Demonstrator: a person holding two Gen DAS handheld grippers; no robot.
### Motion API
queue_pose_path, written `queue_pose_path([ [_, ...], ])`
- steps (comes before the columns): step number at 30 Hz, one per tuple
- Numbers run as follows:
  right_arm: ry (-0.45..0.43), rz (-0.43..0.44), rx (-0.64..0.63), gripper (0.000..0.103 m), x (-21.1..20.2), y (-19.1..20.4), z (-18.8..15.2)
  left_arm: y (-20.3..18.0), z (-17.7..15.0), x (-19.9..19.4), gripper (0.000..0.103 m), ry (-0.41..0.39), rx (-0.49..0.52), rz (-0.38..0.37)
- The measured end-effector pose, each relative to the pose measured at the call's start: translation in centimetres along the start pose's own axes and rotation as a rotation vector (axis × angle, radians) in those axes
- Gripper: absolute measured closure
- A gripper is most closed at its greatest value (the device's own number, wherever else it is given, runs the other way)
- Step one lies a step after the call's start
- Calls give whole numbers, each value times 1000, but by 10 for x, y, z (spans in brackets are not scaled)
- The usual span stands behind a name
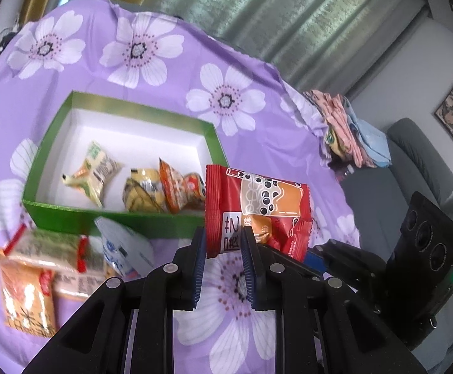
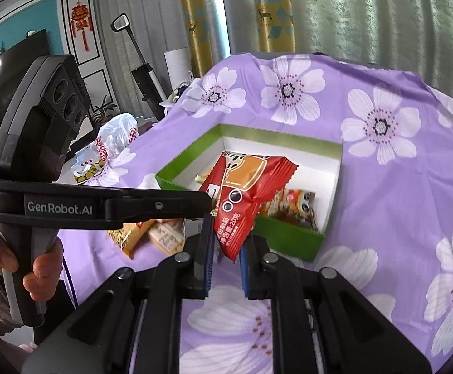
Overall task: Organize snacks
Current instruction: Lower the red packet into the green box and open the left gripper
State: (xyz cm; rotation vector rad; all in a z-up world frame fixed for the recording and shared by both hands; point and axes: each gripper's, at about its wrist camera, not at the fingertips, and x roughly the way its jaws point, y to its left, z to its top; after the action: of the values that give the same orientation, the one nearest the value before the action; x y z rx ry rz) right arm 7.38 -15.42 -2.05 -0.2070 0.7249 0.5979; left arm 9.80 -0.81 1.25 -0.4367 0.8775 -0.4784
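Observation:
A red snack packet [image 1: 257,199] printed with a bubble-tea cup hangs above the purple flowered cloth, just in front of the green box [image 1: 117,218]. My left gripper [image 1: 223,237] is shut on its lower left edge. My right gripper [image 2: 229,243] is shut on the same red packet [image 2: 245,193] at its bottom corner. In the right wrist view the left gripper [image 2: 209,205] comes in from the left to the packet. The green box [image 2: 289,233] holds a pale yellow-green packet [image 1: 95,174] and several orange and yellow ones [image 1: 164,193].
Loose snack packets [image 1: 39,268] and a white packet [image 1: 123,249] lie on the cloth left of the box. Folded clothes [image 1: 351,131] sit at the table's far right edge, with a grey sofa [image 1: 420,162] beyond. A plastic bag [image 2: 114,143] sits off the table's left.

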Motion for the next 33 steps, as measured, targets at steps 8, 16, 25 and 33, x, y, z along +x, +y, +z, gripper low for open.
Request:
queue_pose_path([
  [8, -14, 10, -16, 88, 23, -8, 23, 14, 28, 8, 81, -21, 4, 34],
  [16, 1, 20, -5, 88, 55, -23, 39, 34, 51, 33, 81, -6, -8, 66],
  [25, 66, 20, 17, 86, 98, -37, 42, 56, 59, 62, 81, 39, -33, 126],
  [33, 94, -22, 43, 80, 116, -43, 37, 63, 60, 69, 81, 47, -25, 184],
])
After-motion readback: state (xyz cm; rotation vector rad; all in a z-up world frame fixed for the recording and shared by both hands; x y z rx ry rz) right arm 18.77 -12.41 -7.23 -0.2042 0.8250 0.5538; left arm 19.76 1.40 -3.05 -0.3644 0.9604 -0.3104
